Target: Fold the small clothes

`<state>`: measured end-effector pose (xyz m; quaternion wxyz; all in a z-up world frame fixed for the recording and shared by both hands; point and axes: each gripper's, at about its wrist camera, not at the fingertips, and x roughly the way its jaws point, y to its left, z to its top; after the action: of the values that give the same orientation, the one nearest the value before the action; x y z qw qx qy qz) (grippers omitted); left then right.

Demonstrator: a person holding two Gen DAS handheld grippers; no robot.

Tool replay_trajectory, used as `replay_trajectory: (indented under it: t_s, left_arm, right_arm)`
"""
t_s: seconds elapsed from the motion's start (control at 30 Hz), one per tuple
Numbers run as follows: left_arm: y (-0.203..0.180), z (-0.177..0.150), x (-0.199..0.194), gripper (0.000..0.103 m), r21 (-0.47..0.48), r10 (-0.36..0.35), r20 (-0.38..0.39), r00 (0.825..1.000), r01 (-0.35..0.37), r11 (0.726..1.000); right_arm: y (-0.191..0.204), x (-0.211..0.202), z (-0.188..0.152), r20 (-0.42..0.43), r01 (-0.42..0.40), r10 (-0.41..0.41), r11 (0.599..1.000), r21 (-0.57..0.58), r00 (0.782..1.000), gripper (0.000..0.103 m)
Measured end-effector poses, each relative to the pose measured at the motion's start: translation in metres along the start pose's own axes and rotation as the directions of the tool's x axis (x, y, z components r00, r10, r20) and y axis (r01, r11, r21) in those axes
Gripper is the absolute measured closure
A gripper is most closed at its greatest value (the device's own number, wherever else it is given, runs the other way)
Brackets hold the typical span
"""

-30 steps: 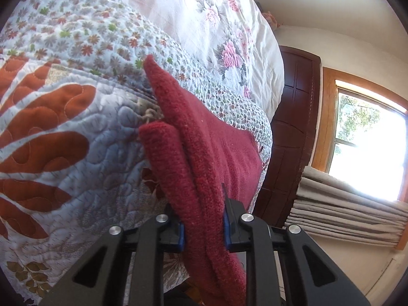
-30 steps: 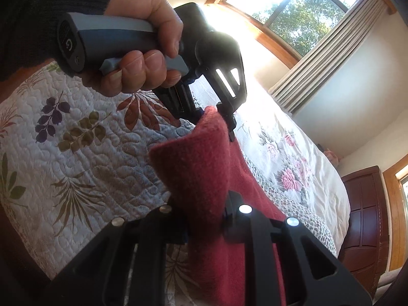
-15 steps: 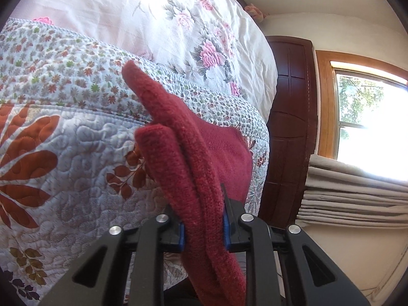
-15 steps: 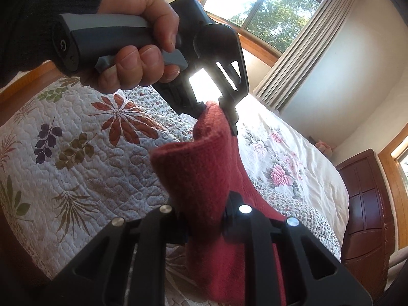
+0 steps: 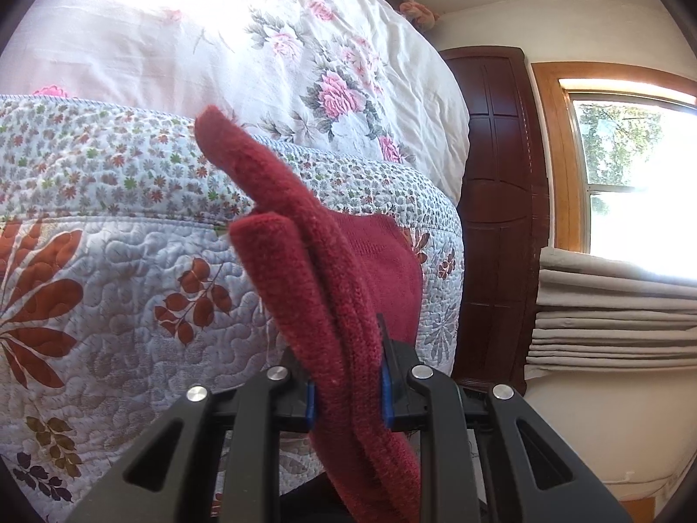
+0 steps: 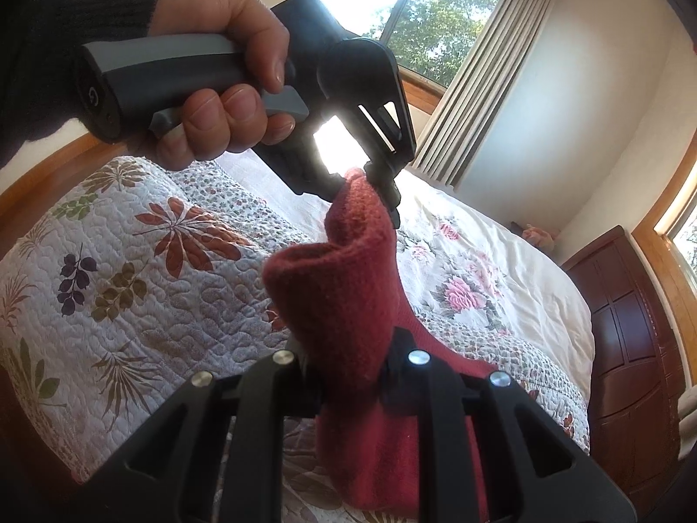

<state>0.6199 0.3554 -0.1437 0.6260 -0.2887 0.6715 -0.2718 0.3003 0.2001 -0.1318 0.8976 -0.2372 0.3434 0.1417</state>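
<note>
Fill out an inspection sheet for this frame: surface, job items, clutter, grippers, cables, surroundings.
Surface: bed with leaf-print quilt; floral duvet beyond.
Job's things: red knit garment, lifted above the quilt, bunched between both grippers; its lower part hangs toward the bed.
Clutter: nothing seen.
Grippers: left gripper shut on the garment; right gripper shut on it too. A hand holds the left gripper's handle.
Cables: nothing seen.
Surroundings: dark wooden cabinet, window, beige curtain.

Left gripper [image 5: 346,385] jaws clamped on red knit garment [image 5: 331,287], above quilt [image 5: 109,287]
</note>
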Motion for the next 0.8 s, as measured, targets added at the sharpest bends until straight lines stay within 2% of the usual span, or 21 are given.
replay_trajectory:
  t_s: [0.37, 0.8]
  left_arm:
    - [-0.060, 0.005, 0.023, 0.083, 0.081, 0.104, -0.005, 0.995, -0.103, 0.991]
    - [-0.127, 0.007, 0.090, 0.083, 0.145, 0.232, -0.045, 0.972, -0.223, 0.964]
  right_arm:
    - [-0.040, -0.012, -0.012, 0.018, 0.018, -0.020, 0.992, 0.127, 1.000, 0.086]
    - [-0.105, -0.016, -0.052, -0.005, 0.023, -0.022, 0.959, 0.282, 1.000, 0.086]
